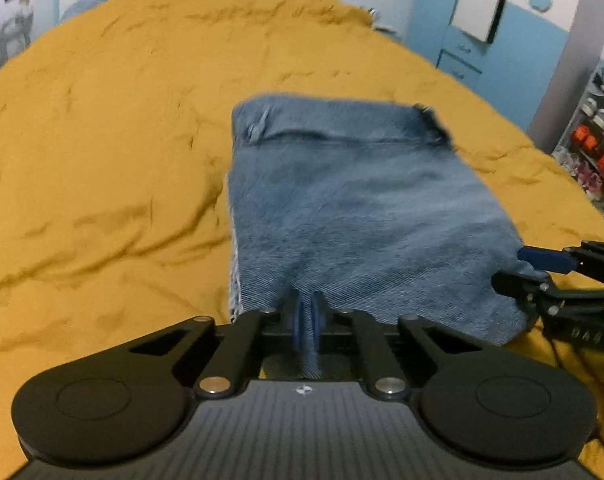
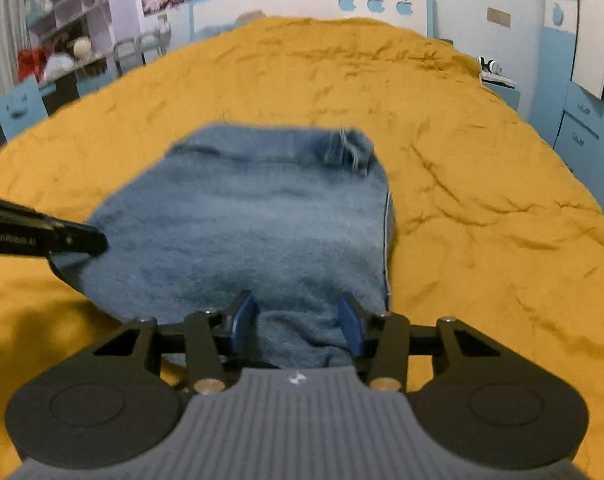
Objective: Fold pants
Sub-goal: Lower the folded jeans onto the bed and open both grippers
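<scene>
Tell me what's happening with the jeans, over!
Left gripper shut, pinching the near edge of the jeans. Right gripper jaws apart, denim between them, pads not pressing. Jeans folded small on the yellow bedspread. Nothing in the way.

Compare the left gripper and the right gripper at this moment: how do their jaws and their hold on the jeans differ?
The left gripper has its jaws pinched shut on a fold of the jeans; the right gripper stands with its jaws apart, denim lying loose between the pads. Left works the near-left corner, right the near-right edge. Both point down at the near end, over the mustard bedspread.
</scene>
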Tool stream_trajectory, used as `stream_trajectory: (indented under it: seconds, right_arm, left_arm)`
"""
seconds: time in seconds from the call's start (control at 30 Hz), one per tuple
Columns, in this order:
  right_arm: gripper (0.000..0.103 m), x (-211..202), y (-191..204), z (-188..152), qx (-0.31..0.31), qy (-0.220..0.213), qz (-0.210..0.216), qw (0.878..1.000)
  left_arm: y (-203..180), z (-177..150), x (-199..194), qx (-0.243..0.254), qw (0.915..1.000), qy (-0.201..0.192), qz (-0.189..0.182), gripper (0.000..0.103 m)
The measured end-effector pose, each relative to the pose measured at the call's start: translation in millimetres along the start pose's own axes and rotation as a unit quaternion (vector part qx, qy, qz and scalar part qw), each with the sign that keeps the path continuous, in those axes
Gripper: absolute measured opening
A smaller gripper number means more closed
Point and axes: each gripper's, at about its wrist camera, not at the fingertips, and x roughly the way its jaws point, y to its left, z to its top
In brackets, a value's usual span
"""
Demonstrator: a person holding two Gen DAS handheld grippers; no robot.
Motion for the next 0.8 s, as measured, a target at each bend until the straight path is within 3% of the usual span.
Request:
stream_trajectory:
  seconds: [0.1,0.23,0.3,0.37,0.4,0.47,0.5,0.57,0.6,0.67,0.8]
  right_arm:
    - [0.045,20,6,-11,-0.026,0.009,-0.014,1.000]
    - [0.046,24,2,-3,-0.014,0.026,-0.011,0.999]
    - [0.046,15,-2,7,0.001,0.036,-0.004,0.999]
    - [0.049,-1,-8,19,0.024,0.033,0.004,0.999]
    - [0.050,-14,-11,26,0.030,0.021,0.005,0.999]
    - [0.068,-42,-13,37,0.029,-0.007,0.009,1.000]
    - [0.070,-58,-13,43,0.026,-0.024,0.010,0.999]
    - [0.077,-90,-12,53,0.017,-0.059,0.010,0.998]
    - [0.080,-108,-11,57,0.014,-0.079,0.006,0.997]
    - [0.082,-140,-6,60,0.012,-0.123,-0.009,0.992]
    - [0.082,-189,11,51,0.013,-0.170,-0.024,0.985]
  left_arm:
    - [1,-2,6,0.006,0.9999,0.005,0.010,0.009]
    - [-10,1,-5,0.027,0.9993,-0.003,0.026,0.009]
    - [-16,2,-22,0.039,0.9986,-0.018,0.032,0.015]
    - [-21,5,-44,0.036,0.9976,-0.042,0.042,0.032]
    - [-23,6,-57,0.036,0.9963,-0.060,0.049,0.034]
    - [-30,10,-87,0.040,0.9926,-0.097,0.062,0.042]
    - [-32,12,-101,0.041,0.9907,-0.112,0.065,0.045]
    - [-39,14,-136,0.041,0.9845,-0.156,0.068,0.066]
    - [-43,15,-150,0.042,0.9814,-0.173,0.072,0.071]
    - [-54,12,-182,0.046,0.9729,-0.210,0.085,0.086]
    - [-76,-3,-220,0.045,0.9623,-0.243,0.113,0.102]
